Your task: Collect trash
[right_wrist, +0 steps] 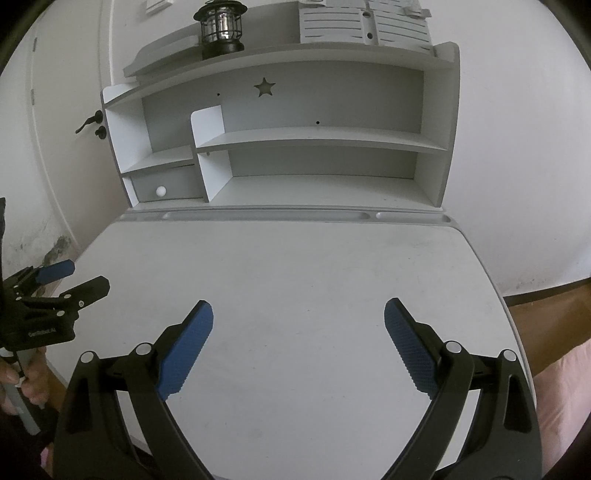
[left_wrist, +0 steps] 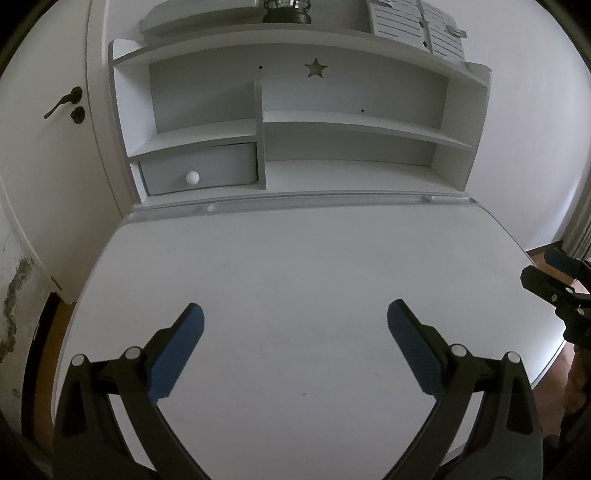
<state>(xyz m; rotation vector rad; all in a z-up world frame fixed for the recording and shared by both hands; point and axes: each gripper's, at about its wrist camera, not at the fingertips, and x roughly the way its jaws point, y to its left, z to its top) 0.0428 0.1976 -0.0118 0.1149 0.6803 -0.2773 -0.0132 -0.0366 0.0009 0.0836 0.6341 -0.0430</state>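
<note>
No trash shows in either view. My left gripper (left_wrist: 295, 314) hangs open over the near half of the white desk top (left_wrist: 295, 258), its blue pads wide apart with nothing between them. My right gripper (right_wrist: 298, 310) is open too, above the same desk top (right_wrist: 295, 266), also holding nothing. In the right wrist view the left gripper (right_wrist: 83, 277) appears at the left edge, held by a hand (right_wrist: 22, 384). In the left wrist view the right gripper (left_wrist: 543, 269) pokes in at the right edge.
A white shelf unit (left_wrist: 295, 125) with a star cut-out stands at the back of the desk, with a small drawer and white knob (left_wrist: 192, 177) at its lower left. A black lantern (right_wrist: 221, 29) sits on top. A door with a dark handle (left_wrist: 62, 103) is on the left. Wooden floor (right_wrist: 546, 317) lies to the right.
</note>
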